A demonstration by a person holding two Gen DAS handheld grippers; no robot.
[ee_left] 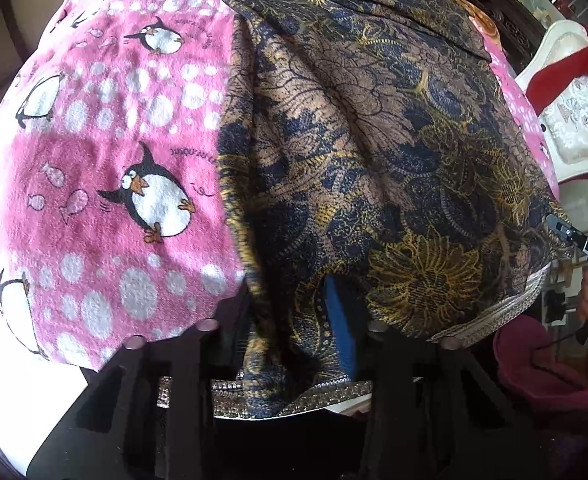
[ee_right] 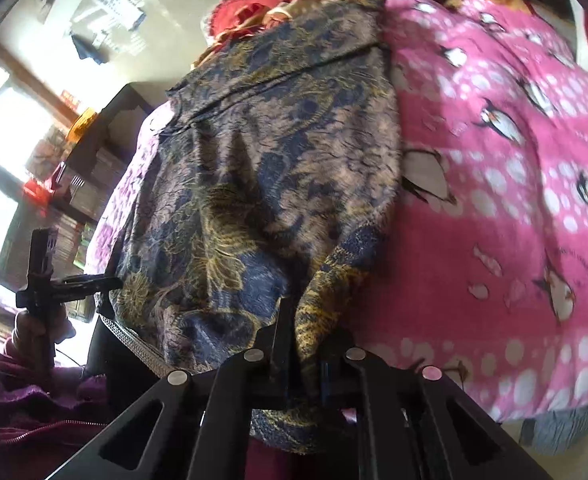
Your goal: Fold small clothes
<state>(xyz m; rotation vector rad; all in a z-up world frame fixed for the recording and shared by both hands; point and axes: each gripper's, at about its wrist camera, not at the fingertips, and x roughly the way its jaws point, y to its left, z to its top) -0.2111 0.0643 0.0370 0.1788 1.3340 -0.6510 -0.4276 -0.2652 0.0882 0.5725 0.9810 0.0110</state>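
The patterned garment (ee_left: 374, 160), brown with navy and gold flowers, lies spread over a pink penguin-print blanket (ee_left: 114, 140), its banded hem at the near edge. The right gripper (ee_right: 302, 344) has its fingers closed narrowly on a bunched fold near that hem. The left gripper (ee_left: 294, 340) stands over the hem with cloth draped between its fingers; whether the pads press on it I cannot tell. The fabric looks thin, light and limp, creasing easily, so it will likely sag and slip. Best taken at the stiffer hem band or the corners, lifted evenly with both hands.
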